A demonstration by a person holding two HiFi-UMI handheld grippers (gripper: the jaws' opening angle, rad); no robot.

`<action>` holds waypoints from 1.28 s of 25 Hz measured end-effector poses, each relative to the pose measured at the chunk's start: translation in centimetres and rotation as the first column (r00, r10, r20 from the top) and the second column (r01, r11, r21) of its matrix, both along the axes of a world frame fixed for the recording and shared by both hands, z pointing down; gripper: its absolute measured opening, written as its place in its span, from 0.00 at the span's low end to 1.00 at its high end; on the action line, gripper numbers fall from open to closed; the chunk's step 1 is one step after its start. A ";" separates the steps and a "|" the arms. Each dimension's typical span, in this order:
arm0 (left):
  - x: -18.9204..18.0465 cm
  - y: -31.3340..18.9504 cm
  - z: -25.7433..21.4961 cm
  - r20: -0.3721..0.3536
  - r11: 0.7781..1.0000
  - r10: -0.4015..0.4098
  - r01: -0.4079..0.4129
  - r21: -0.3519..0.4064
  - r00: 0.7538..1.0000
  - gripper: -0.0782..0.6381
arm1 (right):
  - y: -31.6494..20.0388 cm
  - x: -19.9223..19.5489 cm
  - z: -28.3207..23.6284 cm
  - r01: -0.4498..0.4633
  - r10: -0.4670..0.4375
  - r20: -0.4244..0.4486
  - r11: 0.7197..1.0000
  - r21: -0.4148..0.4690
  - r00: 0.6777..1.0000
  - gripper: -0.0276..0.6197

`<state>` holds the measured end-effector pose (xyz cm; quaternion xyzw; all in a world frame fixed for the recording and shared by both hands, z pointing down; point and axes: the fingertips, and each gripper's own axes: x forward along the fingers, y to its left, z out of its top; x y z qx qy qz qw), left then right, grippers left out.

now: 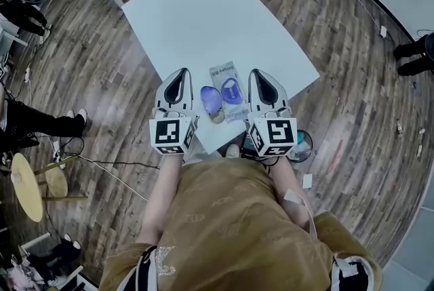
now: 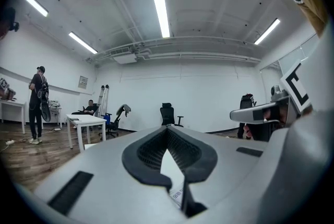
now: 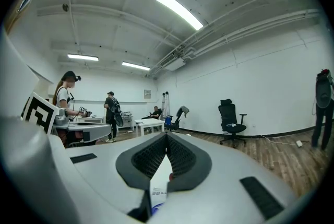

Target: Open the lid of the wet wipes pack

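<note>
On white rectangular desk [image 1: 203,18]: grey flat wet wipes pack [image 1: 229,91], blue oval lid [image 1: 211,101] flipped open leftward, between left gripper [image 1: 180,72] and right gripper [image 1: 261,74]. Both grippers' fingers [image 2: 148,152] pressed together at tips, empty.

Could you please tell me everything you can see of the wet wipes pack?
The wet wipes pack is a flat, pale grey packet with blue print, lying on the white table near its front edge, between the left gripper and right gripper; contact with either is unclear. Its oval blue lid is swung open to the left, baring a blue-rimmed opening.
</note>
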<state>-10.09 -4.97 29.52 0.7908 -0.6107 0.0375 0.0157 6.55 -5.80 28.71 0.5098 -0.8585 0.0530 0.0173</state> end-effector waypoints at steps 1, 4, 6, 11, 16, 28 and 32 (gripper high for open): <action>-0.2 0.0 -0.4 -0.002 1.000 -0.005 0.005 0.011 1.000 0.11 | -0.1 0.0 -0.1 -0.003 0.003 -0.001 1.000 0.006 1.000 0.06; -0.6 -0.2 -1.1 -0.007 0.999 -0.022 0.023 0.030 1.000 0.11 | -0.3 0.1 -0.4 -0.013 0.013 -0.017 1.000 0.017 1.000 0.06; -0.9 -0.3 -1.2 -0.008 0.999 -0.031 0.031 0.032 0.999 0.11 | -0.4 0.1 -0.4 -0.014 0.014 -0.024 1.000 0.019 1.000 0.06; -1.0 -0.2 -1.0 -0.010 0.999 -0.033 0.033 0.023 0.999 0.11 | -0.5 0.0 -0.6 -0.011 0.011 -0.031 1.000 0.019 0.999 0.06; -1.1 -0.3 -0.6 -0.009 0.999 -0.033 0.033 0.010 0.999 0.11 | -0.7 -0.1 -0.6 -0.014 0.014 -0.030 1.000 0.015 0.999 0.06; -1.0 -0.9 -0.2 -0.009 1.000 -0.020 0.020 -0.008 1.000 0.11 | -1.1 -0.2 -0.6 -0.025 0.025 -0.040 1.000 0.008 0.999 0.06; -1.3 -0.9 -0.3 -0.013 1.000 -0.022 0.022 -0.002 1.000 0.11 | -1.3 -0.1 -0.5 -0.027 0.027 -0.043 1.000 0.009 0.999 0.06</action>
